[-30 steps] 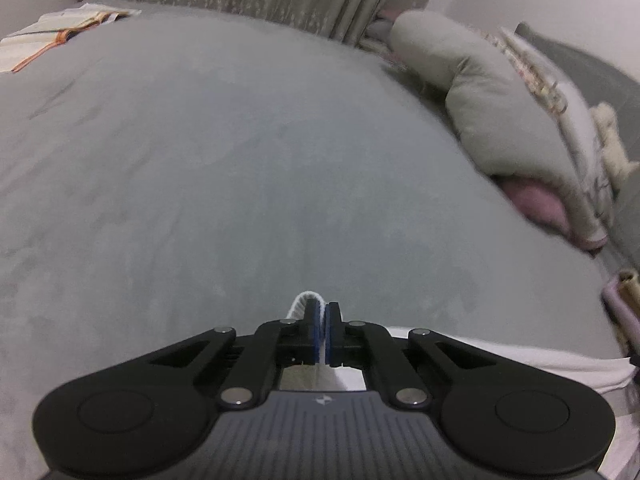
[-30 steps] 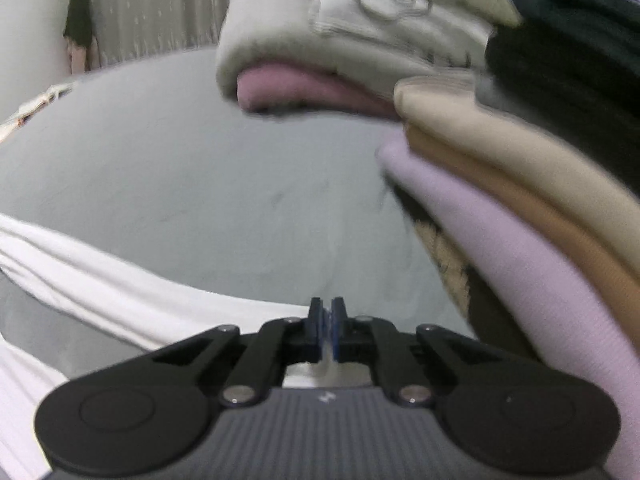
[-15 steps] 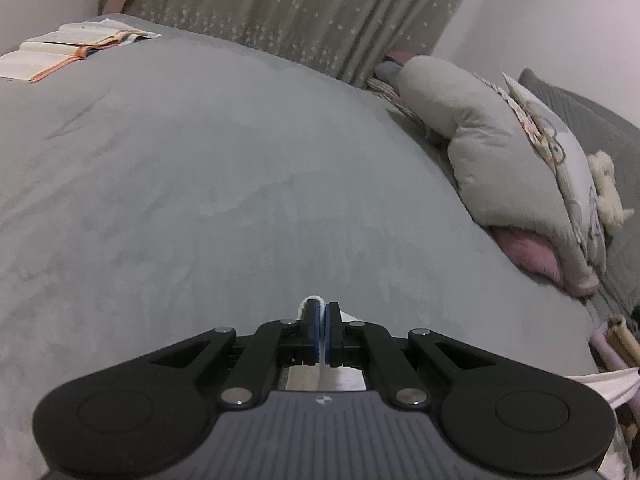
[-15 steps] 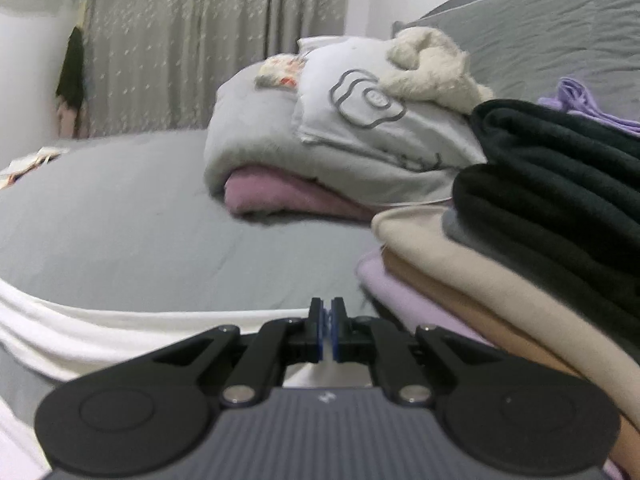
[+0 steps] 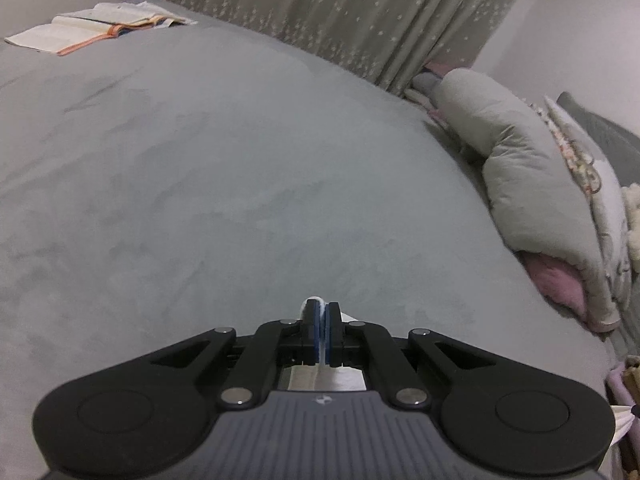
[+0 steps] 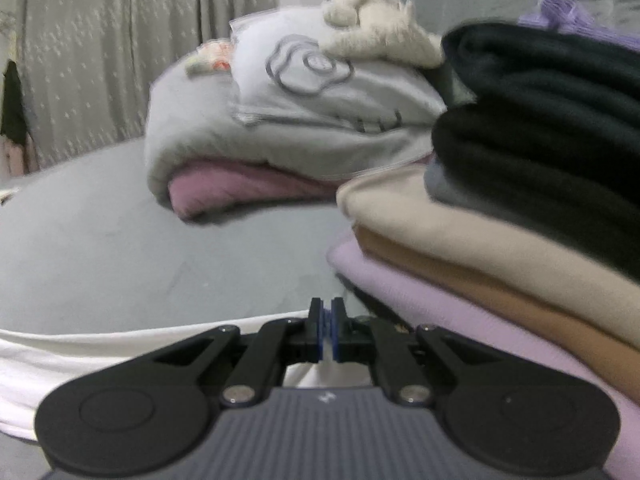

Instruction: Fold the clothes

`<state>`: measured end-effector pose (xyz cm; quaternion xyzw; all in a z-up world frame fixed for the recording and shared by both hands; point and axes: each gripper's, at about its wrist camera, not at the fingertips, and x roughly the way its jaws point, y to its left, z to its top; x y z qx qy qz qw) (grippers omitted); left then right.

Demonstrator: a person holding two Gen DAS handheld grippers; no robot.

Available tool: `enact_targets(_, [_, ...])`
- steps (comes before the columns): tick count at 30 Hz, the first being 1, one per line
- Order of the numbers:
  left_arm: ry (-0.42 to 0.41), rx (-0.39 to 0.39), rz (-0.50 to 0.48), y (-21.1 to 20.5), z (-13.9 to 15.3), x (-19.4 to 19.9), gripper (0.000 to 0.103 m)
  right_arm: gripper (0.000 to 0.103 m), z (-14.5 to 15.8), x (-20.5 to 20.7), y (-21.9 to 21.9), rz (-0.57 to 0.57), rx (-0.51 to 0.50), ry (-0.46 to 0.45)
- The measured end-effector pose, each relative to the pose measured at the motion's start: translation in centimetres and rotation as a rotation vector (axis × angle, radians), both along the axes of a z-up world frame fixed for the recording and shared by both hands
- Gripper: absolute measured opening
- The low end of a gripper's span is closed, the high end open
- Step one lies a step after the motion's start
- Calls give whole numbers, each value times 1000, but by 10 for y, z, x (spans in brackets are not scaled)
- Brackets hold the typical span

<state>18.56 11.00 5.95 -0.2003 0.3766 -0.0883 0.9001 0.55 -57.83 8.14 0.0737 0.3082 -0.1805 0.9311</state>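
- The big gray bed [image 5: 248,168] fills most of the left view. Its cover is soft and smooth, with a few faint rub marks.
- An open book [image 5: 96,28] lies on the far left corner of the bed.
- A gray curtain [image 5: 344,8] with tiny white dots hangs behind the bed. A pale wall stands to the right of it.
- A gray quilt [image 5: 532,184] is rolled up by the right edge, with a pink layer under it.
- The left gripper [image 5: 321,322] has its fingers squeezed together on a bit of the white cloth [image 6: 80,354], which pokes up between them.
- The right gripper [image 6: 327,324] is pinched on the cloth's edge too. The cloth runs off to the left across the bed.
- Just to the right sits a stack of folded clothes [image 6: 500,240]: black on top, then cream, tan and light purple.
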Motion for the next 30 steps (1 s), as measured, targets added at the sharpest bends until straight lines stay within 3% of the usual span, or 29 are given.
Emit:
enact_targets(6, [61, 29, 3, -5, -16, 14, 1, 4, -23, 11, -5, -29, 13, 88])
enact_targets(9, [74, 5, 14, -1, -18, 13, 2, 10, -23, 3, -9, -61, 0, 91])
enact_targets(12, [70, -46, 45, 11, -14, 8, 6, 30, -17, -18, -12, -67, 9, 58])
enact_targets(14, [56, -54, 63, 20, -9, 3, 10, 34, -17, -30, -15, -71, 10, 58])
enact_targets(17, [45, -79, 83, 32, -5, -5, 16, 34, -23, -39, -29, -79, 124, 48])
enact_targets(22, [49, -92, 67, 37, -7, -27, 17, 35, -44, -33, -45, -64, 324, 24])
enact_targets(24, [47, -76, 32, 29, -7, -34, 17, 30, -49, -28, -43, -59, 323, 21])
enact_targets(25, [46, -66, 11, 24, -8, -37, 17, 11, -51, -24, -40, -54, 301, 22])
enact_targets(26, [43, -52, -16, 18, -8, -41, 17, 3, -48, -24, -37, -56, 287, 22])
enact_targets(30, [42, 14, -119, -12, -11, -44, 18, 3, -20, -33, -25, -65, 204, -8])
